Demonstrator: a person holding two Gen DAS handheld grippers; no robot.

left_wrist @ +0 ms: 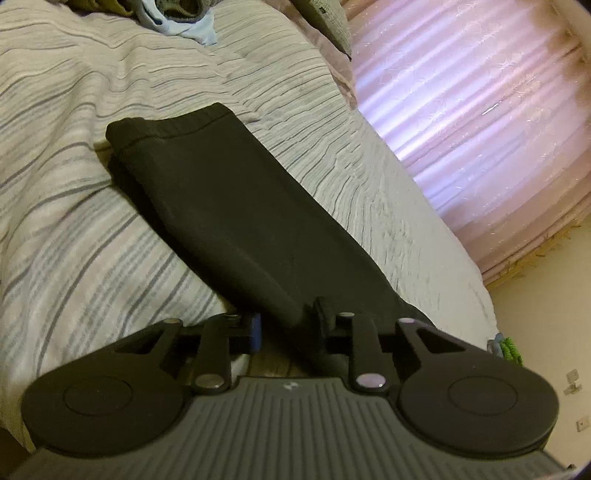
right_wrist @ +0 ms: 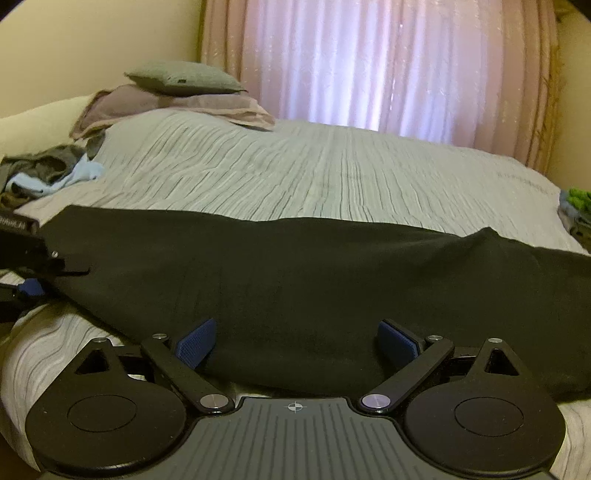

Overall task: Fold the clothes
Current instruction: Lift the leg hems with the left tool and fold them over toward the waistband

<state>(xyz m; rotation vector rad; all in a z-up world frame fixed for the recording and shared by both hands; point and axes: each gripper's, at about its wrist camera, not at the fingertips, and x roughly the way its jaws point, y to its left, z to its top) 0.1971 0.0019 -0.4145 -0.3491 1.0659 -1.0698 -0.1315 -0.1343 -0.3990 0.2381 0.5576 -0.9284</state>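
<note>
Showing the left wrist view first, from left to right: a striped bed cover fills the left half, with a heap of loose clothes, grey and pale blue, at its far edge. A black garment, folded into a long narrow band, lies diagonally on the cover; its ribbed hem is the far end, and its near end runs down off the bed's edge. That near end passes between the fingers of the left gripper, whose jaws stand narrow around it. Whether the pads actually press the cloth cannot be told. To the right hangs a pink curtain, lit from behind, and a small green object lies at the bed's corner.

Right wrist view, left to right: the left gripper enters at the left margin, at one end of the garment, which stretches across the whole width of the cover. The clothes heap sits behind it, then a grey pillow stacked on a mauve one. At bottom centre the right gripper has its jaws spread wide, the blue pads well apart over the garment's near edge and gripping nothing. The curtain closes the background, and the green object appears at the far right.
</note>
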